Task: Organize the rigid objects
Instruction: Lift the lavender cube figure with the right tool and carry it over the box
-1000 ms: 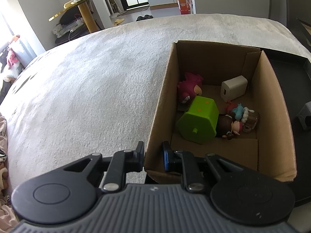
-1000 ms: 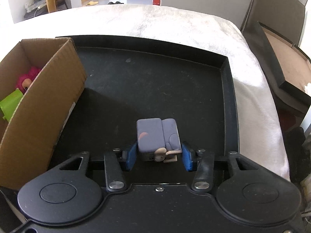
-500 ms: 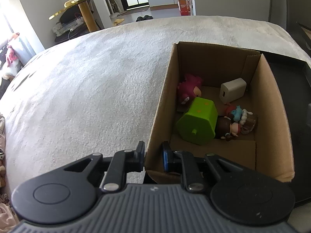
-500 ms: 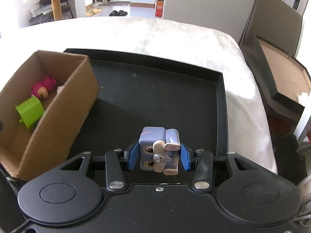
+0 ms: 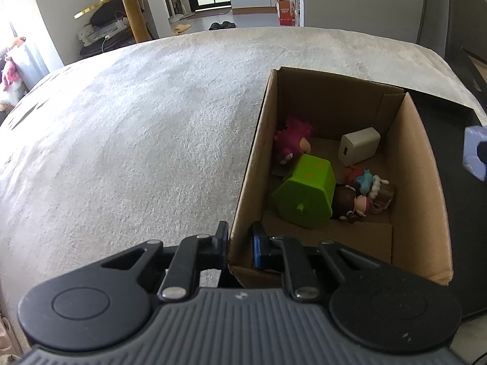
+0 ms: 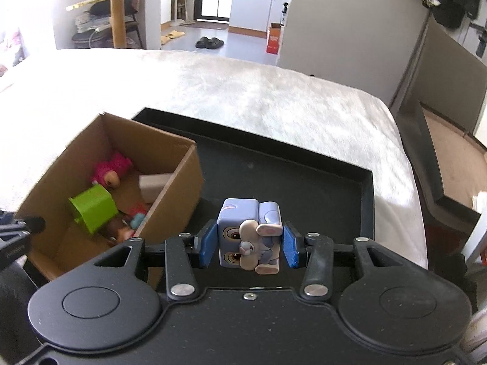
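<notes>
My right gripper (image 6: 248, 243) is shut on a lavender cube toy (image 6: 248, 235) with a rabbit figure on its face, held above the black tray (image 6: 304, 188). The cube also shows at the right edge of the left wrist view (image 5: 474, 155). My left gripper (image 5: 240, 245) is shut on the near left corner of the open cardboard box (image 5: 246, 182). The box (image 6: 179, 188) holds a pink plush toy (image 5: 292, 146), a green plastic block (image 5: 304, 197), a white charger (image 5: 359, 144) and a small doll figure (image 5: 359, 200).
The box stands partly on the black tray, on a white fuzzy cloth (image 5: 137, 121). A dark flat box lid (image 6: 426, 158) lies off the right side. A gold round table (image 6: 115, 9) stands in the far background.
My right gripper has lifted the lavender cube off the tray and risen, so the box interior now shows. The left gripper keeps its hold on the box corner.
</notes>
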The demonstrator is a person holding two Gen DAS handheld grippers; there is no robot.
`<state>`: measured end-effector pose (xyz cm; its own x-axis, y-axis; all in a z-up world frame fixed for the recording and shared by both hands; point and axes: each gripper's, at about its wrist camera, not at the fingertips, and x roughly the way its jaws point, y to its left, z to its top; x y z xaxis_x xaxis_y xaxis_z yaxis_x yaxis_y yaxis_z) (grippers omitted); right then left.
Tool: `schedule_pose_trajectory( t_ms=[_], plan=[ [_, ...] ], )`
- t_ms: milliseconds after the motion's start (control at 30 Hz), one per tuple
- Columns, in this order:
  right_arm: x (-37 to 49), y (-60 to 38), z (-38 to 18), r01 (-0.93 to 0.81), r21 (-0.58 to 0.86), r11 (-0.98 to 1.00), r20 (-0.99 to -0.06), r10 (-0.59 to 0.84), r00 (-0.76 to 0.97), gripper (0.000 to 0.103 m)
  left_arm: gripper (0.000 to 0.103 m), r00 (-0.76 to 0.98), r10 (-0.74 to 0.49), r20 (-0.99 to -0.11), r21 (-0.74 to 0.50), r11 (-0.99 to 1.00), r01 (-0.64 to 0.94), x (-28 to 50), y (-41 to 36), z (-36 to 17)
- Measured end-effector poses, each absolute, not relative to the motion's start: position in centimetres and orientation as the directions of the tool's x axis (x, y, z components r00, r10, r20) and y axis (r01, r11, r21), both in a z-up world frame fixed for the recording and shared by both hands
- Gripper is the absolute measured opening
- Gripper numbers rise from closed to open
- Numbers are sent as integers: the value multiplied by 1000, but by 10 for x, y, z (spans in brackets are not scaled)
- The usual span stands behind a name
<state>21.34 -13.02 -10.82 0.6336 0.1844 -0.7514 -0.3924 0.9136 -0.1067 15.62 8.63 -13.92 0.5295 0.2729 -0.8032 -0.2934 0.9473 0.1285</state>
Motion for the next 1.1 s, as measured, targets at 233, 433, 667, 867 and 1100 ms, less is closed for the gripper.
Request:
schedule_pose_trajectory(
  t_ms=[233, 433, 667, 867, 1100],
  plan=[
    [213, -114, -95, -426, -111, 898, -733, 215, 645, 44, 14, 527, 228, -819, 76, 953, -294, 156, 93, -141],
    [214, -97, -88, -454, -119, 883, -726, 235, 647, 44, 14, 533, 203, -821, 38, 952, -305, 154, 98, -141],
    [213, -69, -84, -490, -123, 863, -720, 262, 642, 44, 14, 542, 176, -822, -3, 950, -313, 153, 103, -141],
    [212, -49, -84, -522, -131, 843, -718, 283, 636, 44, 14, 552, 153, -820, -41, 946, -322, 150, 109, -141],
    [211, -34, -85, -540, -141, 830, -722, 286, 630, 44, 14, 561, 139, -816, -61, 945, -323, 149, 112, -141]
  ],
)
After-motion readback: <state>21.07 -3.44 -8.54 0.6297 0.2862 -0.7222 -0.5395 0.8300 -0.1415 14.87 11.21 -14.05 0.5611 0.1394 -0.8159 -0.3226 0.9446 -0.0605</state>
